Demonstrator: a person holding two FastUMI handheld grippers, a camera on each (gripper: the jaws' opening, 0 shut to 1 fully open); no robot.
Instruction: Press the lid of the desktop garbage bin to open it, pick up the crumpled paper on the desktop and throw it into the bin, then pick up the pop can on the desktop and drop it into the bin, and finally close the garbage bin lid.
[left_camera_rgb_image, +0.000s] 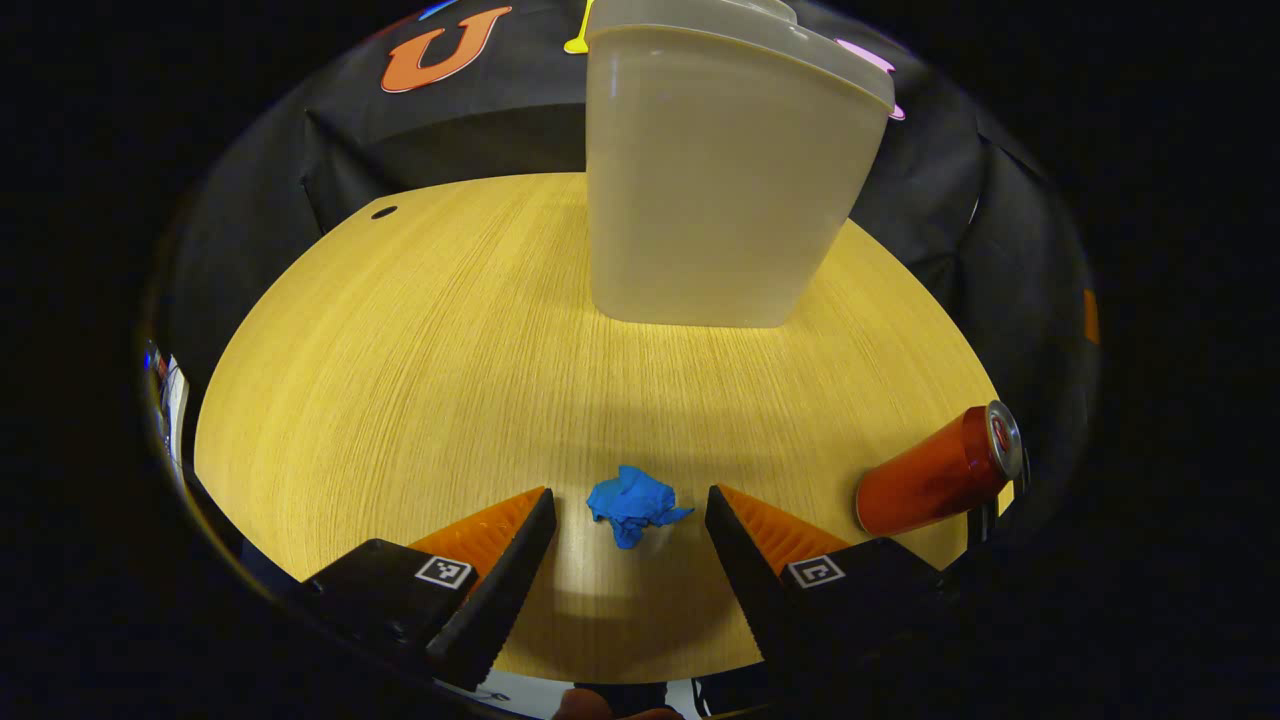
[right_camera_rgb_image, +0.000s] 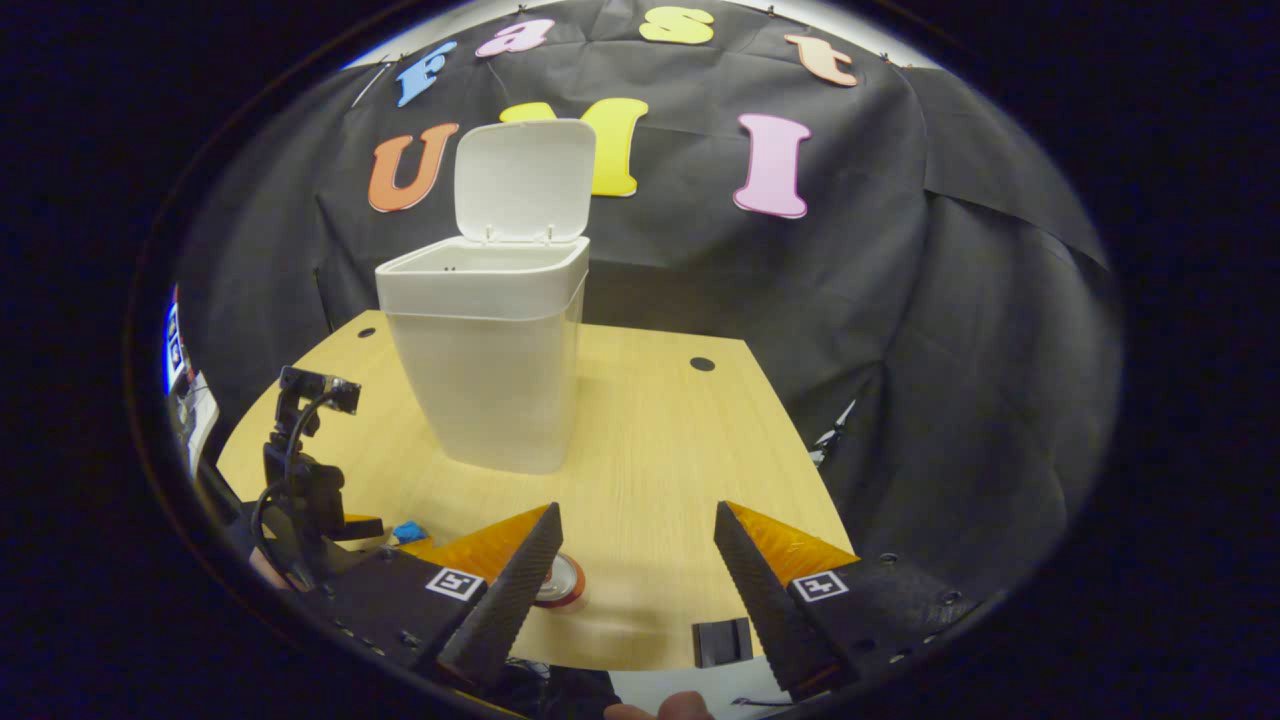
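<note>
One wooden desktop (left_camera_rgb_image: 400, 380). One garbage bin (right_camera_rgb_image: 490, 370), upright at centre-left, lid (right_camera_rgb_image: 525, 180) raised. One crumpled paper (left_camera_rgb_image: 632, 507), on the desktop between the spread fingers of the left gripper (left_camera_rgb_image: 630, 515), untouched. One pop can (left_camera_rgb_image: 935, 472), right of the paper, standing apart. Right gripper (right_camera_rgb_image: 635, 545) wide open, holding nothing.

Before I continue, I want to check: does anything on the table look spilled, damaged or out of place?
Nothing looks spilled or damaged. The bin stands upright with its lid open. The crumpled paper and the pop can are on the table.
</note>
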